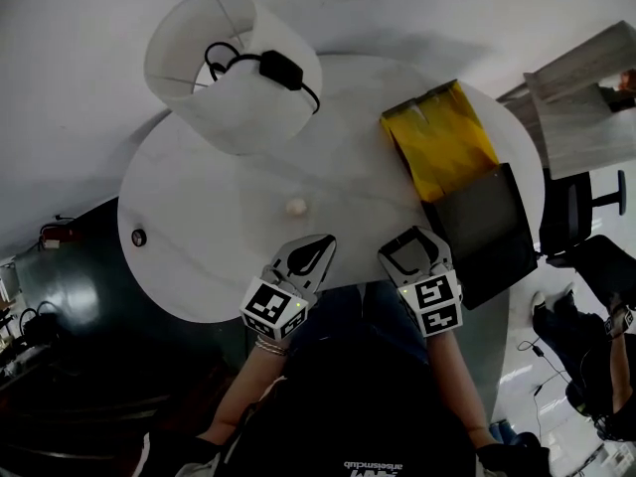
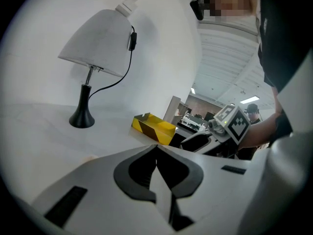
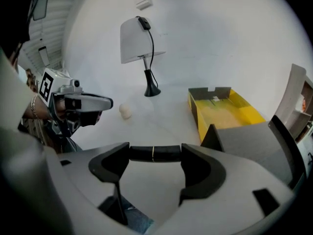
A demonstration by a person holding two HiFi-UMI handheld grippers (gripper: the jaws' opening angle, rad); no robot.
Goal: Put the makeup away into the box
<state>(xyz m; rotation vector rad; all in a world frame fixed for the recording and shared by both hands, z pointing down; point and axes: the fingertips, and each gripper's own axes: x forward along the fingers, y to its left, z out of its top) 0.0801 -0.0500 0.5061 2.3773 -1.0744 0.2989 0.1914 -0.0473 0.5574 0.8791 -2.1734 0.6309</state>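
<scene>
The right gripper [image 1: 413, 242] pinches a black makeup tube [image 3: 165, 153] that lies sideways across its jaws. The yellow box [image 1: 439, 139] is near, at one o'clock from it. The left gripper [image 1: 320, 242] is farther away, with its jaws pressed together and nothing in them.

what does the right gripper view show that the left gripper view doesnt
Only the right gripper view: a dark tube with a gold band, clamped between its own jaws, and the left gripper off to one side.
Only the left gripper view: its own jaws shut on nothing, the right gripper with its marker cube, and a person in the background.
Both: the lamp, the yellow box and the white table.
</scene>
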